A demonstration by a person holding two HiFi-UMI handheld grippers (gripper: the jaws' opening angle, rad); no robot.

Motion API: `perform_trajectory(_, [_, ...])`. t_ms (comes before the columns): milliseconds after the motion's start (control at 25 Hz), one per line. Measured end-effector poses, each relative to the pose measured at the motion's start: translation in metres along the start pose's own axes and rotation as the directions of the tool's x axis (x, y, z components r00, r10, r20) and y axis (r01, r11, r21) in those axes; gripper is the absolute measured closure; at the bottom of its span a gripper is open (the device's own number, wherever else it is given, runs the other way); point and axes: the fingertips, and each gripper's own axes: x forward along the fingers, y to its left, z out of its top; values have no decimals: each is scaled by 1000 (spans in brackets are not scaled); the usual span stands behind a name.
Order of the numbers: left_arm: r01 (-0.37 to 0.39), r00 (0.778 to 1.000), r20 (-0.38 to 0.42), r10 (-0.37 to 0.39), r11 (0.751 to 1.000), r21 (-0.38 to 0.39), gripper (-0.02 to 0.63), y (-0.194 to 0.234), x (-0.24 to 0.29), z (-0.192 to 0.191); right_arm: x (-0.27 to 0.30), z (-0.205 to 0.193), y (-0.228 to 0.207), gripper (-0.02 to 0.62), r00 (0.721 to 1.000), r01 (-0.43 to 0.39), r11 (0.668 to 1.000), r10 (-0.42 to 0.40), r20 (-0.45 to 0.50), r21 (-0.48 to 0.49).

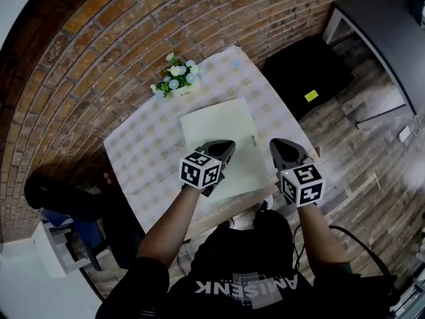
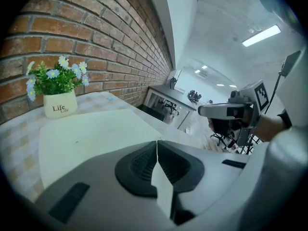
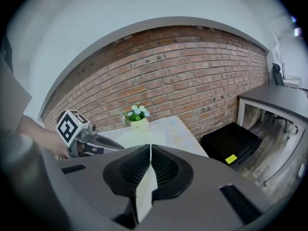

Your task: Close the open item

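- Pale green flat rectangular folder [image 1: 222, 121]: flat on checked-cloth bench [image 1: 143, 155], seemingly already closed.
- Left gripper [image 1: 224, 146]: fingers [image 2: 137, 165] pressed together, empty, above folder's near edge, likely for pressing down.
- Right gripper [image 1: 280, 146]: fingers together, empty, beside folder's right edge, standing by.

Left gripper [image 1: 224, 147] and right gripper [image 1: 280, 146] hover, jaws together

We look down on a small table [image 1: 136, 171] against a brick wall [image 1: 99, 52], covered by a pale checked cloth [image 1: 265, 105]. A flat, pale folder [image 1: 219, 131] lies mid-table toward our edge. A flower pot [image 1: 180, 88] stands at the far edge, near the wall.
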Motion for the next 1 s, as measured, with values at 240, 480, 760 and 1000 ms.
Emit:
perform_trajectory(240, [6,1000,3,-6,1000,0,592,-1,5,-4,28,-25,9,554,998,-15,999,12,-69,-36])
perform_trajectory(480, [8,999,-37,-4,996,84,592,-6,12,-14,61,-39,15,552,994,-14,994,2,-111,-105])
perform_trajectory(760, [1,1000,-31,3,994,110,592,-5,14,-16,90,-54,27,552,987,-42,964,0,-160,-261])
perform_trajectory(1000, [5,999,-41,3,983,186,592,-9,18,-23,97,-62,25,554,985,-43,932,-21,-173,-359])
